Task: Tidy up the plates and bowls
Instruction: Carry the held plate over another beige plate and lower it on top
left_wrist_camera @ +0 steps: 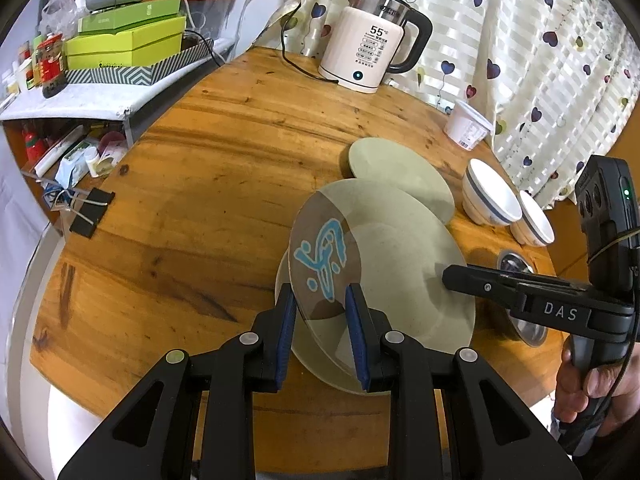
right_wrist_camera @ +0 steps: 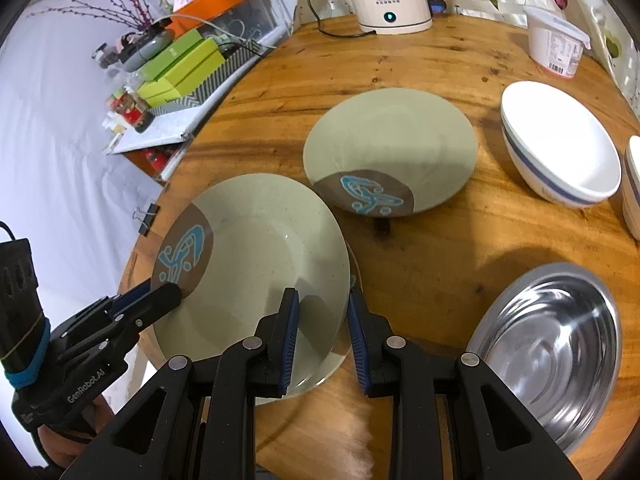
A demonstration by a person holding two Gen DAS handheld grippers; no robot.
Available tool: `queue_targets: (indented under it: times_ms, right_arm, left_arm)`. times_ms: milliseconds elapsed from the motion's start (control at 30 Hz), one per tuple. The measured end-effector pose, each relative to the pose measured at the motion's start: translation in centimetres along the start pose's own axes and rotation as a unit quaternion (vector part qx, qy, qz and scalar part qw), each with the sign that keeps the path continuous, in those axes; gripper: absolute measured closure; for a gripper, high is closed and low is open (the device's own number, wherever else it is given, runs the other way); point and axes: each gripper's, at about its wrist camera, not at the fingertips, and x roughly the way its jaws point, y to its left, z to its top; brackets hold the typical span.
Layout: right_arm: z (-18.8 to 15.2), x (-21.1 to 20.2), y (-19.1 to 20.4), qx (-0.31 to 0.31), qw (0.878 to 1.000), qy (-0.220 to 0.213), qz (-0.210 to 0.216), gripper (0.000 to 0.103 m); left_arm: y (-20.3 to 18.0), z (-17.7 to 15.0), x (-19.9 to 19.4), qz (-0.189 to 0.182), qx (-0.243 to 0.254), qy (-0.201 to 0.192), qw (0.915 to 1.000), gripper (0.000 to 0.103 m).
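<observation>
A sage-green plate [left_wrist_camera: 400, 264] with a brown patch and a blue motif hangs slightly tilted, low over the round wooden table [left_wrist_camera: 200, 160]. My left gripper [left_wrist_camera: 320, 320] is shut on its motif-side rim. My right gripper [right_wrist_camera: 323, 332] is shut on the opposite rim of this plate [right_wrist_camera: 260, 248]. The edge of another plate [right_wrist_camera: 355, 268] peeks out from under it. Farther back lies a matching green plate [right_wrist_camera: 392, 140]. To the right are a white bowl with a blue band [right_wrist_camera: 560, 148], a second white bowl [right_wrist_camera: 634, 184] and a steel bowl [right_wrist_camera: 552, 344].
A white kettle [left_wrist_camera: 368, 44] with its cord stands at the table's far edge, and a white tub [left_wrist_camera: 466, 124] sits beside the curtain. A black binder clip [left_wrist_camera: 92, 212] lies at the left rim. A cluttered shelf with green boxes [left_wrist_camera: 124, 44] adjoins the table.
</observation>
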Motion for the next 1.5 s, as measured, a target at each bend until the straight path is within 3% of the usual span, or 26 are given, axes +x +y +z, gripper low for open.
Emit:
queue_targets:
  times_ms: [833, 1500]
  right_arm:
    - [-0.7, 1.6, 0.0, 0.0, 1.0, 0.019, -0.009, 0.079]
    - [-0.5, 2.0, 0.3, -0.021, 0.999, 0.007, -0.03, 0.079]
  left_arm:
    - [0.3, -1.0, 1.4, 0.017, 0.002, 0.02, 0.9997, 0.077]
    - [0.0, -1.2, 1.9, 0.026, 0.008, 0.023, 0.9994, 0.076]
